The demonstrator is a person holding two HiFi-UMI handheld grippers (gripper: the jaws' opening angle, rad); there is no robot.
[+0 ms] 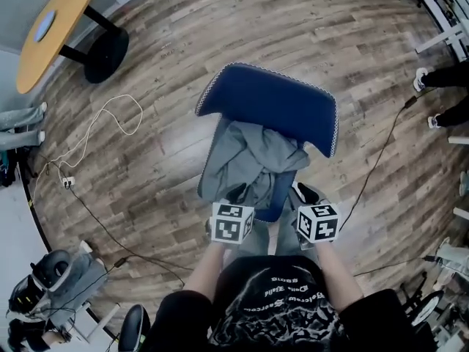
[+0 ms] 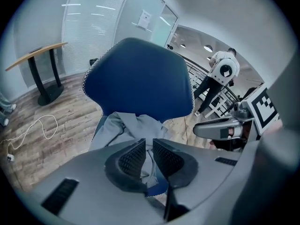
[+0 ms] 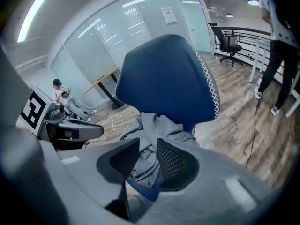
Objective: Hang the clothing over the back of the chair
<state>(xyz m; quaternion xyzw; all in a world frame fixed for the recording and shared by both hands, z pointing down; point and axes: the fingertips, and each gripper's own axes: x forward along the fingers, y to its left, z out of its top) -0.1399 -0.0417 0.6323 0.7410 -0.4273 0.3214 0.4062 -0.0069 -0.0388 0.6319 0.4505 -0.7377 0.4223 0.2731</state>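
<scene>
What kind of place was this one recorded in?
Most likely an office or shared workspace: glass partition walls, a wooden-topped table on a black pedestal, and a black swivel chair by a railing, all on wood-look flooring.

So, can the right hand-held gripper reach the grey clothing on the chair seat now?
Probably yes: the right hand-held gripper points at the grey clothing on the seat, jaws slightly apart, and nothing stands in the way.

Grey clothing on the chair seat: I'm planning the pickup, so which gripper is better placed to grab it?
Right, probably. The right gripper has its jaws apart with the grey clothing lined up beyond them; the left gripper is shut and must open first.
</scene>
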